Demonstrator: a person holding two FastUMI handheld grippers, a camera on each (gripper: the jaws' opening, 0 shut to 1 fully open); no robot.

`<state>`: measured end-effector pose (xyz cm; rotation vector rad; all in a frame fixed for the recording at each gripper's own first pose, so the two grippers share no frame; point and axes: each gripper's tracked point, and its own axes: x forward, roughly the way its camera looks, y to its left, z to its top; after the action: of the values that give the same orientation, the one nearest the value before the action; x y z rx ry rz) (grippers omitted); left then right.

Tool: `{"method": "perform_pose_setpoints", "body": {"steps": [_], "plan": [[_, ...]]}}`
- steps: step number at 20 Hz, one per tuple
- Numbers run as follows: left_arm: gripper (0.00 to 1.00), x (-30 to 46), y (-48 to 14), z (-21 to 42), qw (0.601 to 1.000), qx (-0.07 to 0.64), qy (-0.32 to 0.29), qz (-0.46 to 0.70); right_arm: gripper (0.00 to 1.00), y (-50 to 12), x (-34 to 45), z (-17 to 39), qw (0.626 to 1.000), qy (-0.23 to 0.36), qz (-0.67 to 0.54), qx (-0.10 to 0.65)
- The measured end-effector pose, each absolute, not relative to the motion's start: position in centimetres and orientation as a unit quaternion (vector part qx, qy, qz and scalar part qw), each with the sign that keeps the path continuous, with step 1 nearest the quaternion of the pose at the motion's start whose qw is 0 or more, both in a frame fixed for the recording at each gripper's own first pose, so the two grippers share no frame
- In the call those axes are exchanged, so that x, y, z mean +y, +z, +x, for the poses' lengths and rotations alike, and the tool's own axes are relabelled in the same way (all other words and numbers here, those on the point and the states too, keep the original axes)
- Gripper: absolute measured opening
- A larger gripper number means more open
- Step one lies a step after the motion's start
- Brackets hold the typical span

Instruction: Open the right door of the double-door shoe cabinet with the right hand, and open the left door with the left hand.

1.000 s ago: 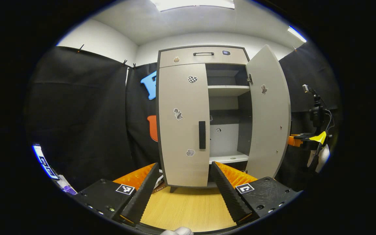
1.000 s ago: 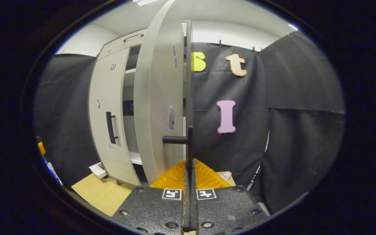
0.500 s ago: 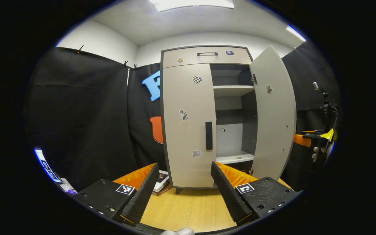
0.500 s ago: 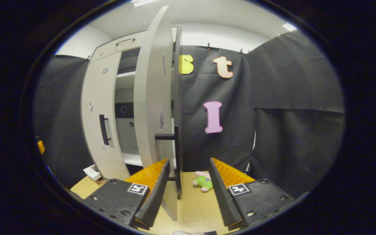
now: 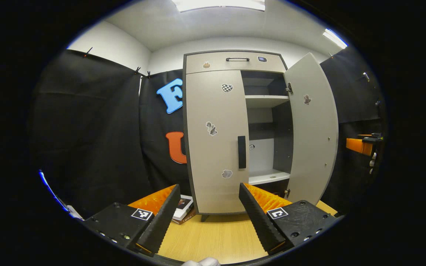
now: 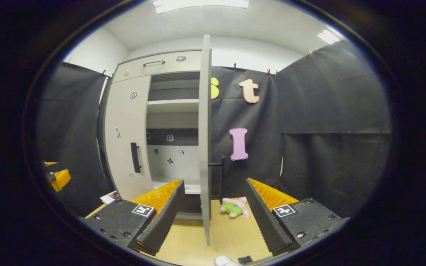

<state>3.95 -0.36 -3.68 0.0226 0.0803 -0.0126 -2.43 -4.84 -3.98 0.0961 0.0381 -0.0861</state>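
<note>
The grey shoe cabinet stands on a wooden floor. Its right door is swung wide, baring white shelves. Its left door is closed, with a black vertical handle near its inner edge. My left gripper is open, some way in front of the left door and below the handle. In the right gripper view the right door is edge-on with its handle sticking out. My right gripper is open, back from that edge, holding nothing. The left door and its handle show there too.
Books lie on the floor at the cabinet's left foot. A pink and green plush toy lies on the floor behind the open door. Black cloth walls close in both sides. The other gripper shows far right in the left gripper view.
My right gripper let go of the right door's handle, opened, and drew back from the door. The left gripper shifted slightly; the cabinet now sits a little farther right in its view.
</note>
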Motion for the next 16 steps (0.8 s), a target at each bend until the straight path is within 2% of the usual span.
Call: {"method": "perform_pose_setpoints", "body": {"steps": [5,10,12,13,14,16], "plan": [[0.96,0.0,-3.9,5.6,0.999,0.040,-0.010,-0.001,1.00,-3.6,-1.3,-4.5,0.998,-0.023,0.053,0.015],[0.96,-1.0,-3.7,7.9,0.999,0.033,-0.019,0.000,1.00,-3.7,-0.5,-4.2,0.998,-0.015,0.048,0.022],[0.96,-2.0,-3.5,9.9,0.999,0.028,-0.026,-0.003,1.00,-3.5,-0.8,-3.8,0.998,-0.016,0.045,0.026],[1.00,-2.7,-3.6,11.0,0.999,0.030,-0.033,-0.006,1.00,-3.4,-0.9,-3.6,0.999,-0.018,0.044,0.027],[0.96,-3.6,-3.5,12.3,0.999,0.028,-0.039,-0.006,1.00,-3.2,-0.9,-3.5,0.999,-0.018,0.043,0.025],[0.96,-5.3,-3.5,15.1,0.998,0.028,-0.048,-0.006,1.00,-2.9,-0.6,-3.2,0.999,-0.014,0.041,0.026]]}}
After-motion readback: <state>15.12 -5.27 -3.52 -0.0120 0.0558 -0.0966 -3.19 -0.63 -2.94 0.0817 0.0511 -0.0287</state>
